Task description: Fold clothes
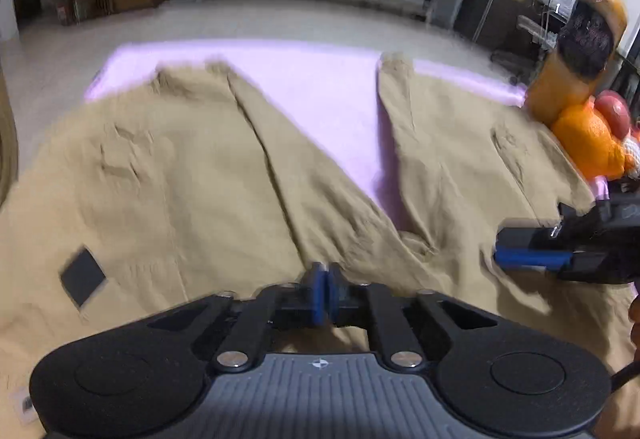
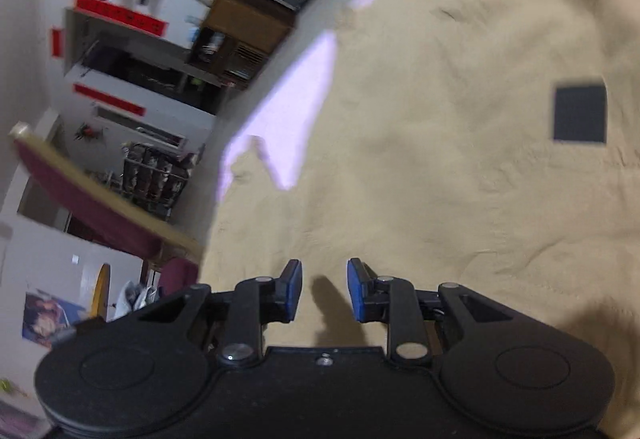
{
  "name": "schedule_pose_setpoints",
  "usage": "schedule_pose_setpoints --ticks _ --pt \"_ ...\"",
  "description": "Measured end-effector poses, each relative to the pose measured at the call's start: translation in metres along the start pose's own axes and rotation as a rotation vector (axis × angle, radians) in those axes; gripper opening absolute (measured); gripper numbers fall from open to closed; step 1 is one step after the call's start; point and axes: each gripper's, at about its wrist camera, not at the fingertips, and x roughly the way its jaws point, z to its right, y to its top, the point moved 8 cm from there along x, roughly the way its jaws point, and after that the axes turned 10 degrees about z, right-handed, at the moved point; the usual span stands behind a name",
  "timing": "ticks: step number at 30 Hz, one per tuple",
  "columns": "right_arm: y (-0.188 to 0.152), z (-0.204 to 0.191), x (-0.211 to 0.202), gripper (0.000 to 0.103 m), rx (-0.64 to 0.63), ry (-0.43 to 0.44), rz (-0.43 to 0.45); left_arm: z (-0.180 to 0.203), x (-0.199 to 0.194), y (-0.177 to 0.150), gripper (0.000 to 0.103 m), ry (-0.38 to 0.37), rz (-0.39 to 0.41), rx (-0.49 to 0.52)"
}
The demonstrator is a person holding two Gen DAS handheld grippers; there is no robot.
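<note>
Tan trousers (image 1: 224, 175) lie spread across the frame, legs running toward the top. Left gripper (image 1: 323, 289) is pinched together at the crotch fold — apparently gripping cloth, though blur hides it; right gripper (image 2: 324, 289) hovers parted above the fabric.

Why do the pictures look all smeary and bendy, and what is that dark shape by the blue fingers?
Left wrist view: motion blur smears the beige trousers and the juice bottle, and the fisheye lens bends the room's straight lines. Right wrist view: the background shelves are streaked too, and the dark shape is a shadow on the cloth between the right gripper's open fingers.
</note>
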Motion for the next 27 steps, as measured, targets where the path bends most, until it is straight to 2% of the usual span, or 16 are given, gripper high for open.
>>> schedule_pose_setpoints --ticks 1,3,6,8,11,12,13,16,17,19,21,23,26,27 --pt "0.003 0.01 0.001 0.008 0.027 -0.005 0.0 -0.002 0.003 0.0 0.012 -0.003 -0.001 -0.001" --pt "0.017 0.03 -0.009 0.003 0.075 -0.025 0.042 -0.011 0.007 0.0 0.012 0.021 -0.009 -0.043" --pt "0.046 0.061 -0.047 0.002 0.134 -0.096 0.194 -0.021 0.005 0.0 0.011 0.081 0.001 -0.055" --pt "0.062 0.08 -0.079 0.001 0.154 -0.183 0.315 -0.028 0.002 0.0 0.011 0.122 0.009 -0.058" --pt "0.072 0.097 -0.126 0.009 0.171 -0.331 0.476 -0.037 -0.002 0.0 0.009 0.184 0.022 -0.062" --pt "0.072 0.096 -0.138 0.02 0.175 -0.354 0.512 -0.04 -0.003 0.0 0.009 0.205 0.026 -0.064" --pt "0.071 0.094 -0.149 0.024 0.181 -0.364 0.541 -0.044 -0.005 0.0 0.009 0.226 0.03 -0.065" --pt "0.062 0.074 -0.15 0.024 0.183 -0.268 0.504 -0.053 -0.009 0.0 0.011 0.288 0.043 -0.069" --pt "0.056 0.066 -0.144 0.024 0.165 -0.248 0.469 -0.05 -0.009 -0.002 0.013 0.269 0.027 -0.077" --pt "0.036 0.056 -0.122 0.026 0.145 -0.222 0.359 -0.042 0.001 -0.016 0.014 0.209 -0.036 -0.095" --pt "0.014 0.054 -0.098 0.027 0.14 -0.217 0.233 -0.041 0.007 -0.032 0.014 0.205 -0.076 -0.103" --pt "0.0 0.058 -0.085 0.026 0.111 -0.242 0.155 -0.047 0.01 -0.038 0.017 0.201 -0.074 -0.115" --pt "-0.001 0.061 -0.091 0.024 0.108 -0.236 0.149 -0.056 0.007 -0.043 0.02 0.201 -0.061 -0.148" --pt "0.003 0.065 -0.098 0.024 0.116 -0.244 0.167 -0.059 0.002 -0.043 0.021 0.235 -0.053 -0.151"
